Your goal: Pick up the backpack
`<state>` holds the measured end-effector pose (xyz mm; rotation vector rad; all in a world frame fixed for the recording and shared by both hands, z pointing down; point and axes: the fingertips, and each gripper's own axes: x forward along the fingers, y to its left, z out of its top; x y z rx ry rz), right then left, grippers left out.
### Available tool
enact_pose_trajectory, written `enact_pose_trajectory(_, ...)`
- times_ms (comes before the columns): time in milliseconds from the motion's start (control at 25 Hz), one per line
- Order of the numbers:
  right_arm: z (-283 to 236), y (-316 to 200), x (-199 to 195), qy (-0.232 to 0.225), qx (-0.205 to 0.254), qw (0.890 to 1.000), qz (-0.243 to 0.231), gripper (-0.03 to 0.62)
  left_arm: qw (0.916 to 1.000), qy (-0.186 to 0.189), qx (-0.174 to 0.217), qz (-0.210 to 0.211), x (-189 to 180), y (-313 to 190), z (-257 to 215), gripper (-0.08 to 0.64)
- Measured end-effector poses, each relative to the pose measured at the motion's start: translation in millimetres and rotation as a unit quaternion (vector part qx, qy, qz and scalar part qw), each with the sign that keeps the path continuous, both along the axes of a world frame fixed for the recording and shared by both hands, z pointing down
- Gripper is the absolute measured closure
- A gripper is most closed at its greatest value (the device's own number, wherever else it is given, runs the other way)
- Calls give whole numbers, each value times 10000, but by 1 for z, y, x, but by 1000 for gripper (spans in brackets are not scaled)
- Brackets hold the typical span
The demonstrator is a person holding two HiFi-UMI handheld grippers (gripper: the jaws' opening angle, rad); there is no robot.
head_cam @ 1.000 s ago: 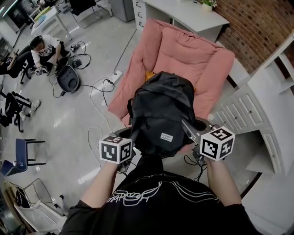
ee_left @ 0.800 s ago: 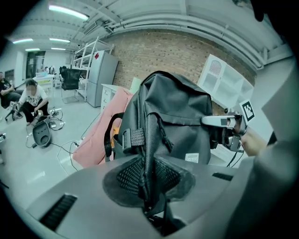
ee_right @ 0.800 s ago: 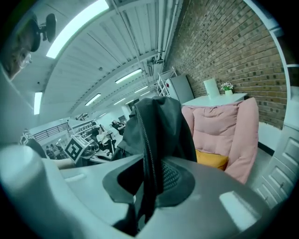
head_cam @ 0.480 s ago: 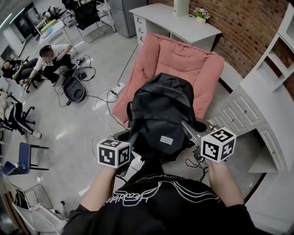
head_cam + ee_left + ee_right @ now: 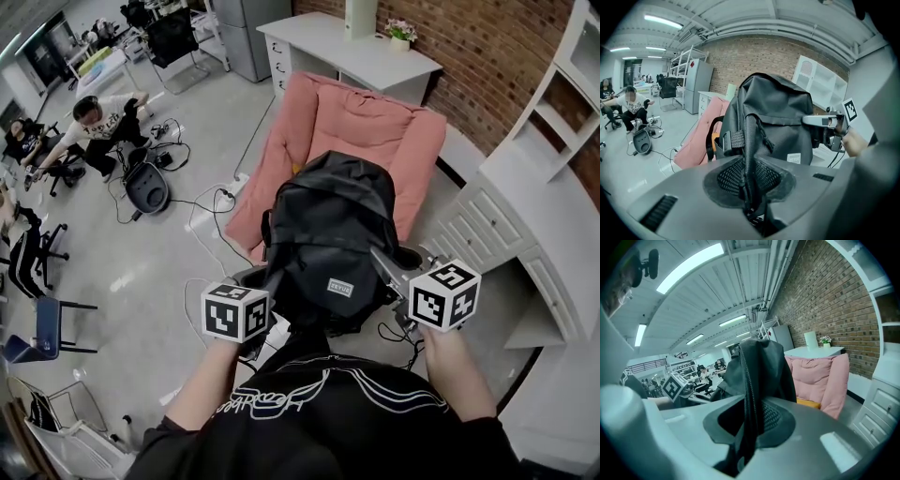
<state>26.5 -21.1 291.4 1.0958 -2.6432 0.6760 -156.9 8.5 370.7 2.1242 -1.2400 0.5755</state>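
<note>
Well, in the head view we hold the black backpack (image 5: 328, 239) up before us, soft and creased, with a small pale label low on its front and the pink armchair (image 5: 375, 122) behind it. In the left gripper view, our left gripper (image 5: 751, 190) has its jaws pinched on a black strap of the backpack. In the right gripper view, our right gripper (image 5: 749, 427) has its jaws clamped on a zippered fold of the backpack.

12 o'clock blocked: backpack (image 5: 328, 244) up close, pink armchair (image 5: 367, 122) right behind it. White drawer unit (image 5: 480, 234) walls off 2–3 o'clock. Floor (image 5: 122, 272) from 8 to 10 o'clock is open, only loose cables (image 5: 208, 199) near the armchair, a blue chair (image 5: 44, 323) at 8 and seated people (image 5: 98, 117) well away at 10.
</note>
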Motion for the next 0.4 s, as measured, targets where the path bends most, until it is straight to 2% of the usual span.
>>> enact_pose_trajectory(400, 1, -2, 5, 65, 6, 9999, 145, 543, 10000, 21, -33, 62, 4, -4, 0, 508)
